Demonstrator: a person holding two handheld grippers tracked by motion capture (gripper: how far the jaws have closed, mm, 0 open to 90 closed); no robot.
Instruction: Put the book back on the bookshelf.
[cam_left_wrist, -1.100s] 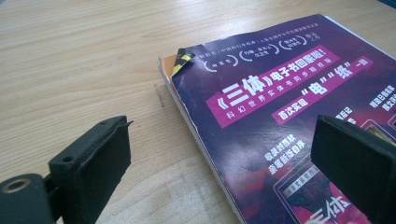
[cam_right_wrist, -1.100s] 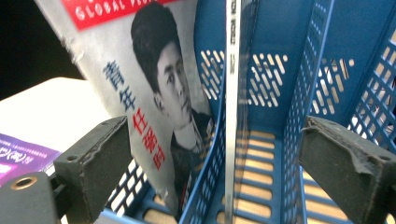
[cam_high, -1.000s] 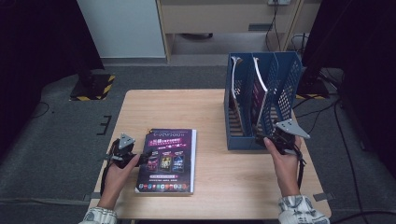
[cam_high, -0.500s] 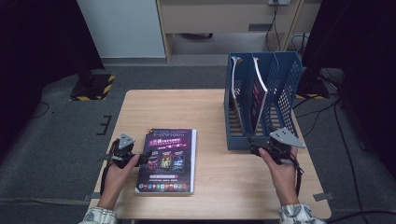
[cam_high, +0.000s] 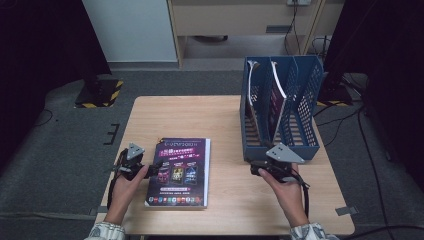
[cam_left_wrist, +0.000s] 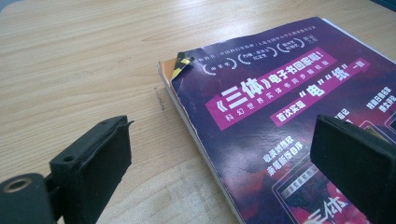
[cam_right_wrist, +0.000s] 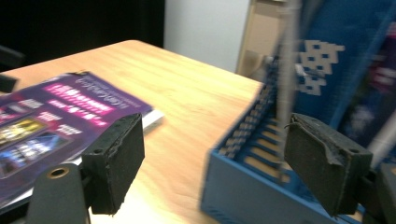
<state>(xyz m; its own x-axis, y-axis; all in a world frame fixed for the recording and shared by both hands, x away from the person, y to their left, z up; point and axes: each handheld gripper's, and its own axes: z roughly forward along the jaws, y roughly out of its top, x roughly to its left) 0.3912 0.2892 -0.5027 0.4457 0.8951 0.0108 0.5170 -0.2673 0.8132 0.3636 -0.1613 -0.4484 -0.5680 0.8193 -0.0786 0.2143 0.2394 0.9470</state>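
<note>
On the table (cam_high: 225, 115), magazine (cam_high: 180, 170) flat, blue file rack (cam_high: 280, 115) beside right hand-held gripper (cam_high: 257, 169), jaws apart, closing, empty.

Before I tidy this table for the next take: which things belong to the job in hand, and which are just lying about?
In the job:
- purple book, flat on the table
- left gripper, open astride the book's edge
- right gripper, open
- blue file rack

Just about:
- magazines in the rack
- striped floor block
- tape strip

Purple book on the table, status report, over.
Left gripper open, straddling purple book's left edge. Right gripper open, jaws just closing, nothing between, beside blue file rack. Book flat, unobstructed.
</note>
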